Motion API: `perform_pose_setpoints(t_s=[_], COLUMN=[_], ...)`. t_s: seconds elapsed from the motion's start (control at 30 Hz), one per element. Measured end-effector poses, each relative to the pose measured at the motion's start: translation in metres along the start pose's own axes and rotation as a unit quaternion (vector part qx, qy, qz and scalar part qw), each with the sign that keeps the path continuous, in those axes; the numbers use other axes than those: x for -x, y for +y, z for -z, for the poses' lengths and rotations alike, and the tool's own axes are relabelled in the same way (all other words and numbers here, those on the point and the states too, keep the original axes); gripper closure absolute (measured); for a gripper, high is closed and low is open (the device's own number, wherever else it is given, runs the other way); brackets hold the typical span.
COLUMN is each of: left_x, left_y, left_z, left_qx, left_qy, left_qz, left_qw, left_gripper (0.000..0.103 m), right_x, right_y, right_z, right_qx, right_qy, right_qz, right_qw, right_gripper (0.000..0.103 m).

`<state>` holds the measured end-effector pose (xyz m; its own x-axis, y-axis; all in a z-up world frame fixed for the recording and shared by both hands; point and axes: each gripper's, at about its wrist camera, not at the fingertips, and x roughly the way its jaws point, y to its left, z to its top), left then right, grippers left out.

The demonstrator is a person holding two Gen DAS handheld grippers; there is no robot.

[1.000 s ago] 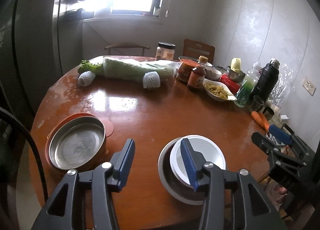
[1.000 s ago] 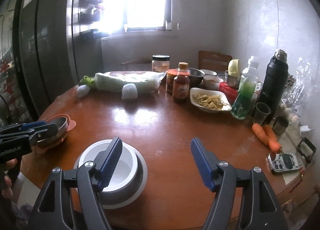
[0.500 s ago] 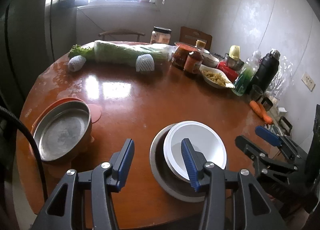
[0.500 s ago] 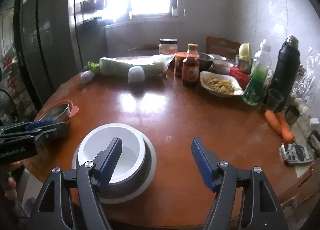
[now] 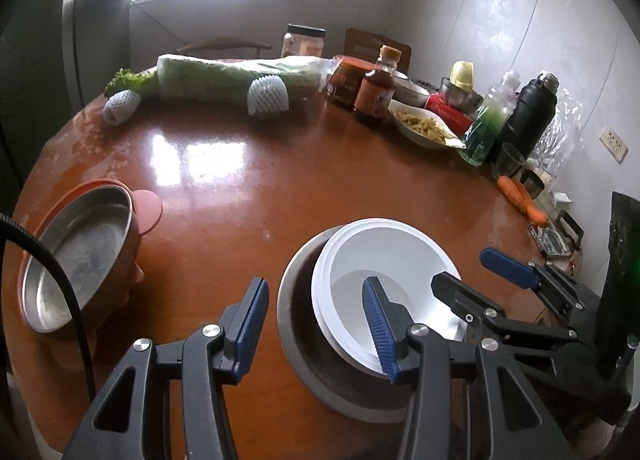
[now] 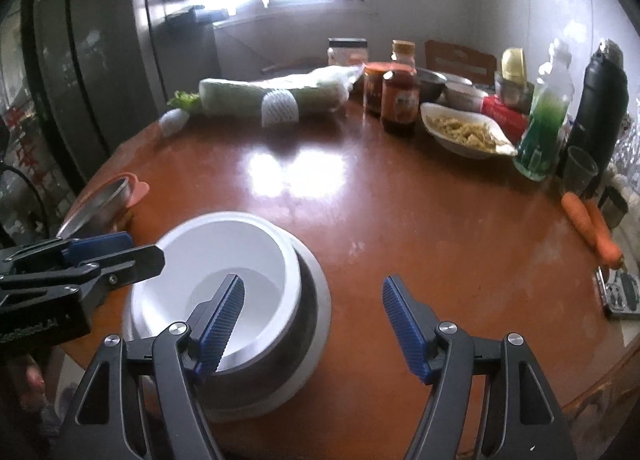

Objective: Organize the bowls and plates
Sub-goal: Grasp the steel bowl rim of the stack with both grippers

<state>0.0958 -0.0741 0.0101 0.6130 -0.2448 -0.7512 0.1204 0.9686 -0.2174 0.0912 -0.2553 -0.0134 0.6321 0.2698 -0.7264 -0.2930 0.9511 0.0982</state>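
while both pairs hovered low over the counter [image 5: 328, 195], we kept our left tongs [image 5: 314, 320] and right tongs [image 6: 312, 318] spread wide, gripping nothing. the white bowl [image 6: 224, 260] sat nested in the grey bowl [image 6: 312, 312] between them; the metal pan [image 5: 76, 256] lay left.

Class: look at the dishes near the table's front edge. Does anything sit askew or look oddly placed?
Yes. The white bowl sits off-centre in the grey bowl, pushed towards one side of it and seemingly tilted, so the two are not nested squarely.
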Motion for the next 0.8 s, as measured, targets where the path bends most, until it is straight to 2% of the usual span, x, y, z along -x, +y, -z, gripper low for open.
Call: perform_pose_setpoints(t_s=[0.47,0.63,0.8], left_x=[-0.015,-0.018,-0.022], left_y=[0.01,0.012,0.014], left_z=[0.002,0.003,0.004], left_qx=[0.01,0.012,0.016], left_qy=[0.015,0.018,0.021], left_qz=[0.0,0.0,0.005], left_qw=[0.9998,0.9998,0.9996], left_gripper=[0.054,0.047,0.045], right_x=[-0.015,-0.017,-0.021], right_y=[0.003,0.001,-0.004], right_z=[0.006,0.006,0.007], right_qx=[-0.016,-0.024,-0.043], right_qy=[0.024,0.027,0.032], right_qz=[-0.017,-0.024,-0.039], right_qw=[0.999,0.999,0.998], right_gripper=[0.03,0.03,0.03])
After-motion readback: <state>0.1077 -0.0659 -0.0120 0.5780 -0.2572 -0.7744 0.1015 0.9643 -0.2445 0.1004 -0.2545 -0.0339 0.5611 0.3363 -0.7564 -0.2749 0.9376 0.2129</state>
